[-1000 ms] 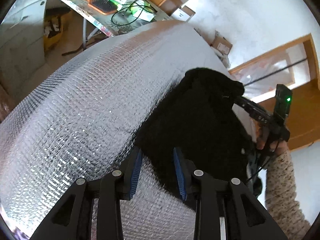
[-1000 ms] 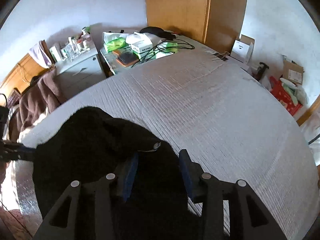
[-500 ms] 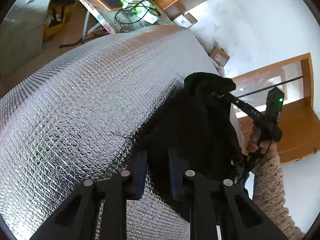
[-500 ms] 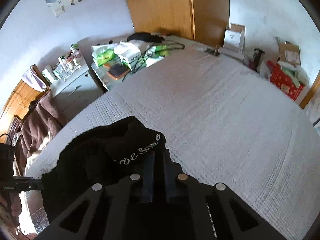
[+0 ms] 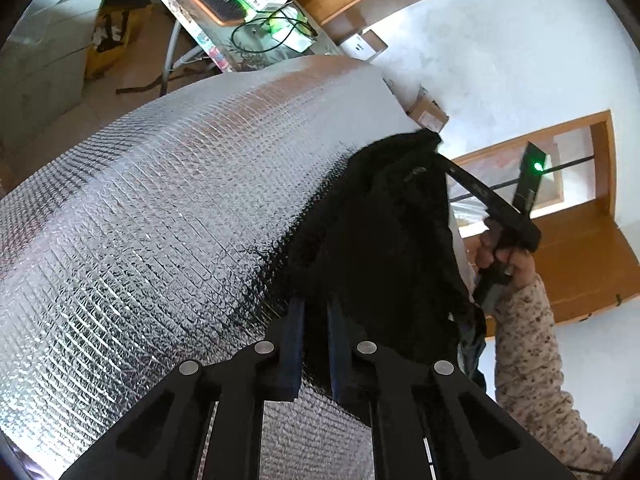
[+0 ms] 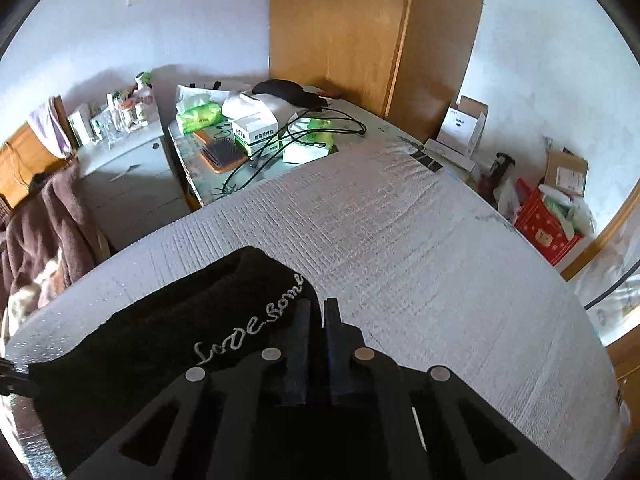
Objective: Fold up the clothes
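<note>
A black fuzzy garment [image 5: 384, 240] with silver script lettering [image 6: 248, 328] is held up over the silver quilted bed cover [image 5: 160, 220]. My left gripper [image 5: 316, 308] is shut on the garment's near edge. My right gripper [image 6: 316, 308] is shut on its lettered band, and it shows in the left wrist view [image 5: 436, 160] pinching the far top corner. The garment stretches between the two grippers, with its lower part hanging toward the cover [image 6: 400, 248].
A side table [image 6: 192, 176] with a hairbrush [image 6: 222, 154], boxes, tissues and cables stands beyond the bed. A wooden wardrobe [image 6: 360, 32] is behind it. Boxes and a red bag [image 6: 544, 228] sit on the floor at right. A brown blanket [image 6: 44, 216] lies at left.
Both grippers have closed on the black garment and lifted it. The garment now stretches between them, with the lettered band drawn out.
</note>
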A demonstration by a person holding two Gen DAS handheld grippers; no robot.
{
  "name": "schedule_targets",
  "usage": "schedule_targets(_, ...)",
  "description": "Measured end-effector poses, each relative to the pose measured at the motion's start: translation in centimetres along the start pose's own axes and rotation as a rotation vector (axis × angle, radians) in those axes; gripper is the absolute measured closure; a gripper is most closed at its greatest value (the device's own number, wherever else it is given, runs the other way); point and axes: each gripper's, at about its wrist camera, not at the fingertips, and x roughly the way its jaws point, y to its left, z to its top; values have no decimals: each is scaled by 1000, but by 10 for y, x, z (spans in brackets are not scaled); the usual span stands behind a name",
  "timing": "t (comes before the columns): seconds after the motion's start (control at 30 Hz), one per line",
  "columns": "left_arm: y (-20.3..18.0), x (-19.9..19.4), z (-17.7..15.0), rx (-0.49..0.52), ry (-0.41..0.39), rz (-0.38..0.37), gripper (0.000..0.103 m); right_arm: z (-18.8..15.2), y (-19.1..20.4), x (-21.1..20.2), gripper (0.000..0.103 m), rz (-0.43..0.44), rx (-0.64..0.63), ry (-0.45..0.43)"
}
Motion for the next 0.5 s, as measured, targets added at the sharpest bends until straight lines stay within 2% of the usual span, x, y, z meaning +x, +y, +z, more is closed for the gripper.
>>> schedule_targets(0.1,4,-3,1,-10,-13,7,93,10,8,11,97,-7,-16,-3)
schedule_targets(0.33,11,-3,1,4,-14,68,93,8,23,56,96,-58,-58,87)
schedule_targets(0.5,13,-1,3,5,-4,73,93,7,23,62,95,-97,-66,95)
